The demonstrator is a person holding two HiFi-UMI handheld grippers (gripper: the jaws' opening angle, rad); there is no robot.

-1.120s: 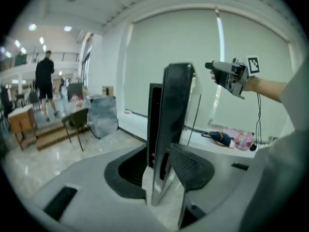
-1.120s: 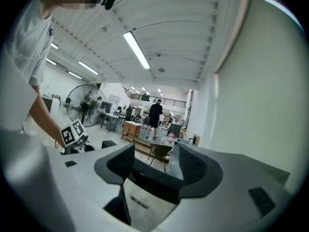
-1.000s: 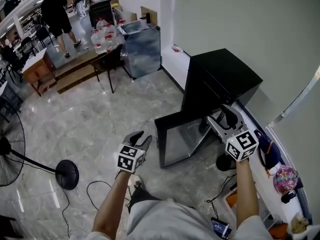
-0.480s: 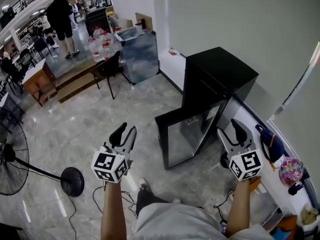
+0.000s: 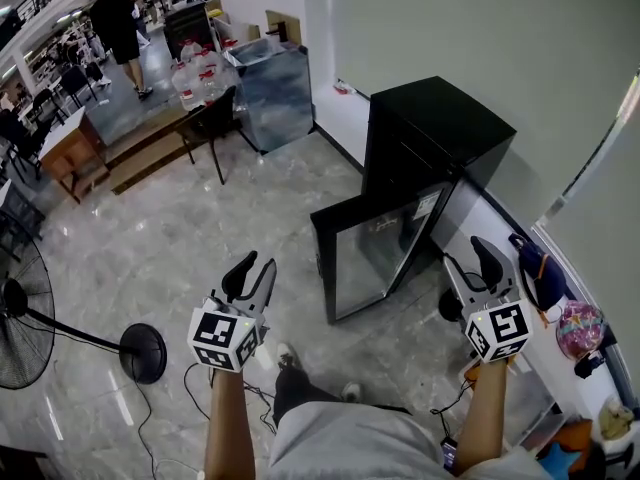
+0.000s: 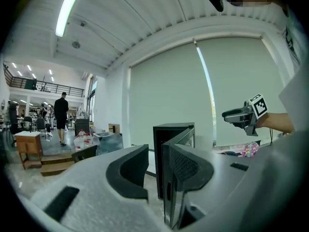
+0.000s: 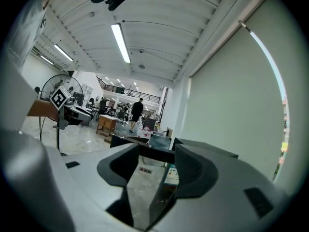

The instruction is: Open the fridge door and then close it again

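The glass door (image 5: 372, 256) of the small black fridge (image 5: 440, 128) stands open. The left gripper (image 5: 252, 269) is open and empty. The right gripper (image 5: 472, 264) has just been closing its jaws a little; they are apart and hold nothing.

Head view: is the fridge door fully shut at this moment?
No, the glass-fronted fridge door stands swung out at an angle from the black fridge cabinet, not flush against it.

I see a black fridge (image 5: 440, 128) with black-framed door (image 5: 372, 258), grey marbled floor (image 5: 150, 248), pale grey-green wall (image 5: 480, 38), and black-and-white square markers on the grey left gripper (image 5: 254, 268) and right gripper (image 5: 470, 260).
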